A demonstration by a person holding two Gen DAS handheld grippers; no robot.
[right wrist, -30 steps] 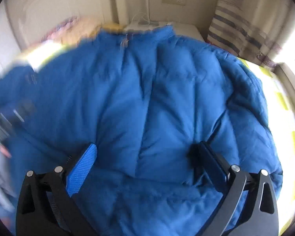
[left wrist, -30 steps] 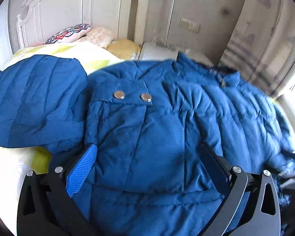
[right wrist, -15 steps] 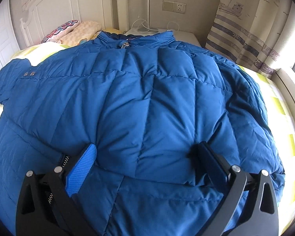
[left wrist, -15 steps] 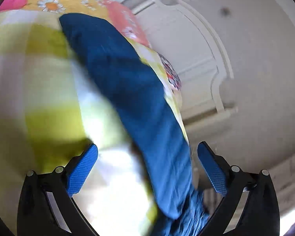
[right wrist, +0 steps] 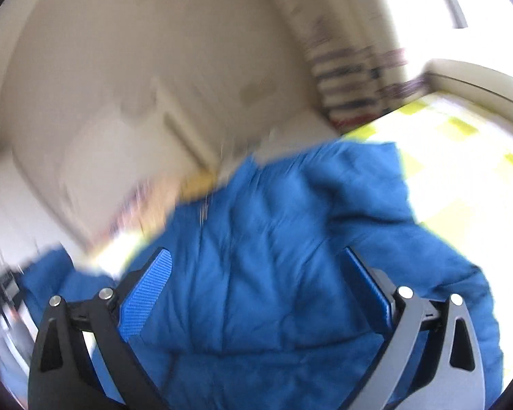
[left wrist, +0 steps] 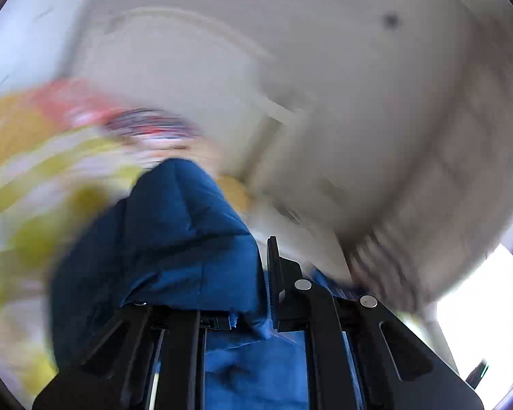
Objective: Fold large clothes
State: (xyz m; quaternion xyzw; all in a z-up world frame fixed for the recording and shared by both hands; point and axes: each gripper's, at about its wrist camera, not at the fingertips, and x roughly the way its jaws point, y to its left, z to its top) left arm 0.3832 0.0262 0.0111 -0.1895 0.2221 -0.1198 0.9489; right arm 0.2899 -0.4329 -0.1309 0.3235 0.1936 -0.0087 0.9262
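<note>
Both views smeared by motion. Left tongs (left wrist: 261,275) clamped on a fold of the blue padded jacket (left wrist: 188,239), jaws just drawn together from wide apart, fabric pinched between them and bunching up from 6 o'clock toward the centre of the left wrist view. Only the right-hand black finger (left wrist: 275,273) plainly seen there; the other buried under the cloth. Yellow-and-white checked bed cover (left wrist: 34,212) blurred at 9 o'clock, a patterned pillow (left wrist: 147,126) at 10 o'clock, a white panelled headboard (left wrist: 205,78) toward 12 o'clock.

Right tongs (right wrist: 256,290) spread wide, blue pads (right wrist: 147,297) well apart, nothing gripped. Seen past them in the right wrist view, the jacket (right wrist: 273,256) spread over the bed, filling the frame from centre down to 6 o'clock, one part trailing out to 8 o'clock. Cannot tell whether the pads touch the fabric or hang just above it. Bright checked cover (right wrist: 461,171) at 3 o'clock, a striped curtain (right wrist: 352,78) at 1 o'clock, pale wall (right wrist: 136,34) from 10 to 12 o'clock.
</note>
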